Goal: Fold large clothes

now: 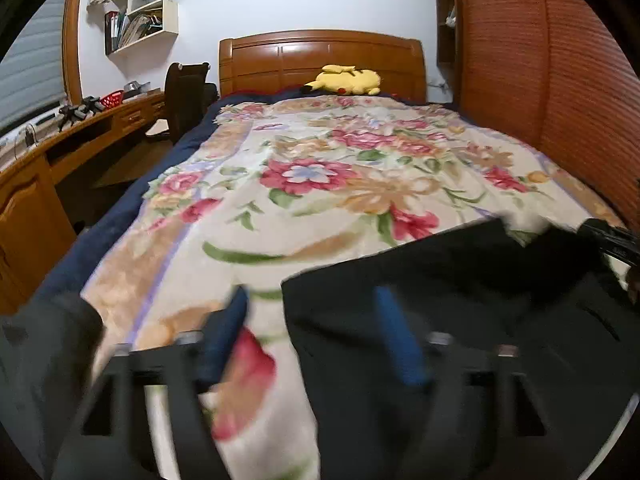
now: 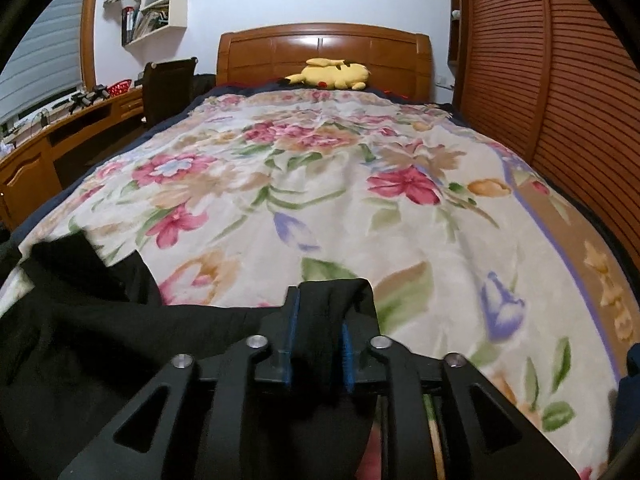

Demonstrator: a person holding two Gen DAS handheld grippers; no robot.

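Note:
A large black garment (image 1: 460, 280) lies on the floral blanket (image 1: 320, 184) at the near end of the bed. In the left wrist view my left gripper (image 1: 310, 304) is open, its blue-padded fingers (image 1: 394, 340) spread wide. The garment's left edge sits between them, with one finger over the cloth. In the right wrist view my right gripper (image 2: 318, 308) is shut on a bunched fold of the black garment (image 2: 100, 320), which trails off to the left. The right gripper also shows at the far right of the left wrist view (image 1: 608, 240).
A wooden headboard (image 1: 320, 60) and a yellow plush toy (image 1: 346, 80) are at the far end. A wooden slatted wardrobe (image 1: 560, 80) runs along the right. A desk (image 1: 60, 152) and dark chair (image 1: 188, 96) stand left of the bed.

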